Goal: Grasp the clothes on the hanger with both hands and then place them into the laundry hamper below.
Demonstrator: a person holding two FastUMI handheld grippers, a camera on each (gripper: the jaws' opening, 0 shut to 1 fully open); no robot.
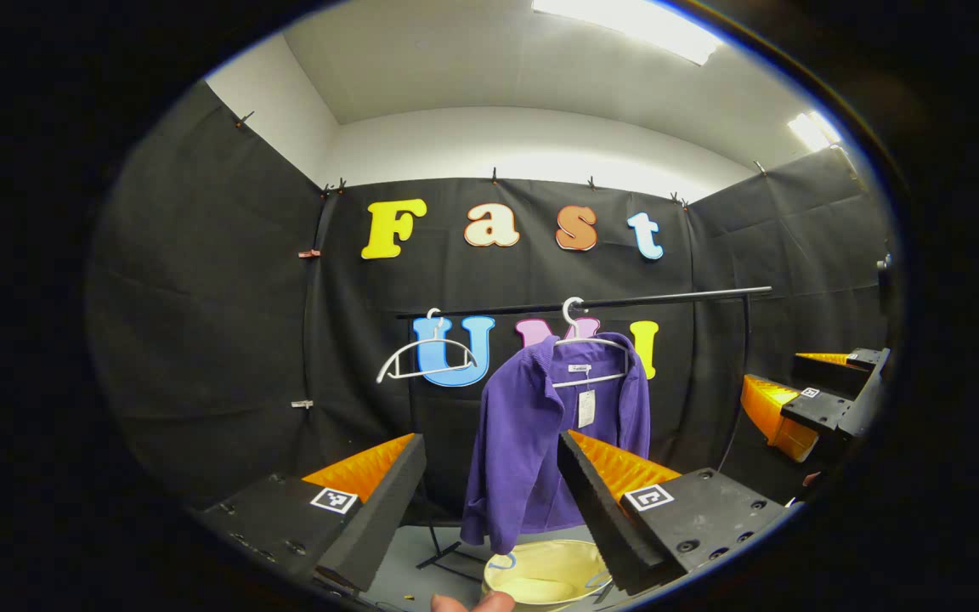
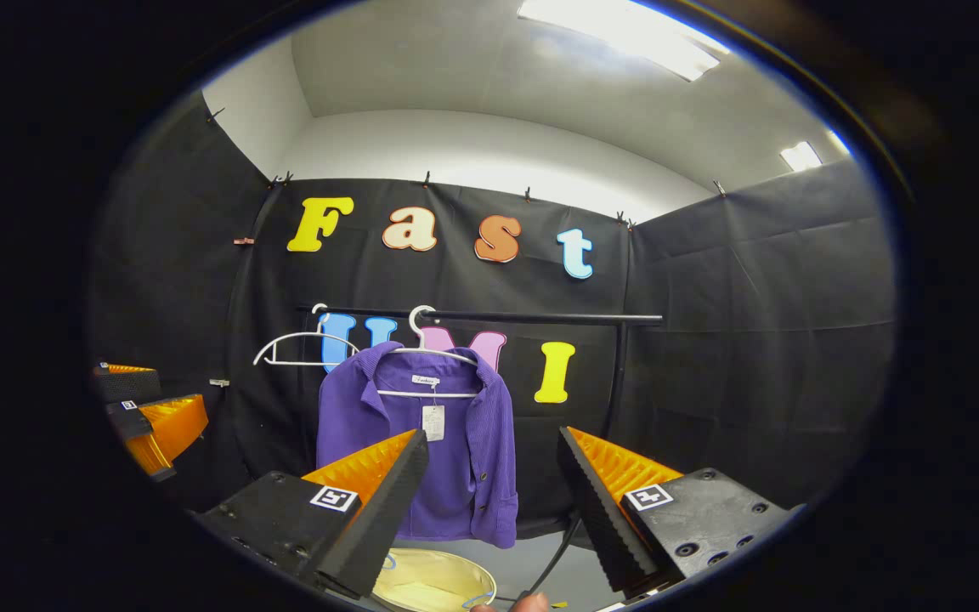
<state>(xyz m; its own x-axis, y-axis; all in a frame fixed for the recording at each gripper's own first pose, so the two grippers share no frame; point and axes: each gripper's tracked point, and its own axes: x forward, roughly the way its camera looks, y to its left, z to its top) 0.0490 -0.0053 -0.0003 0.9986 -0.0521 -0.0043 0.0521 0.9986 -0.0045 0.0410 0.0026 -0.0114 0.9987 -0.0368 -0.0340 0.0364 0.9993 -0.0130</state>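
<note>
Both grippers are held up in front of the clothes rail, each with its fingers spread wide and nothing between them. My left gripper (image 1: 489, 484) faces the rail from the near left; my right gripper (image 2: 494, 484) faces it from the near right. In the left gripper view the right gripper (image 1: 804, 399) shows at the far right edge, also spread apart and holding nothing; in the right gripper view the left gripper (image 2: 145, 416) shows at the far left edge.

Purple shirt (image 1: 532, 442) hangs on a white hanger (image 1: 591, 344), hooked over the black rail (image 1: 591, 302) against the booth wall. Collar open, a paper tag (image 1: 585, 408) dangling inside the neck. In the right gripper view the shirt (image 2: 421, 442) hangs front-on, buttons down the right placket, hem reaching down near the floor level of the frame. Neither gripper touches it; both are well apart from the fabric.

Second white hanger (image 1: 426, 353), bare, hangs on the same rail just left of the shirt.

Laundry hamper (image 1: 545, 578), pale yellow and round, stands on the grey floor (image 1: 438, 548) below the shirt, its rim just under the hanging sleeve. Its inside cannot be made out fully.

Fingertip of my hand (image 1: 472, 602) shows at the bottom edge of the left gripper view.
</note>
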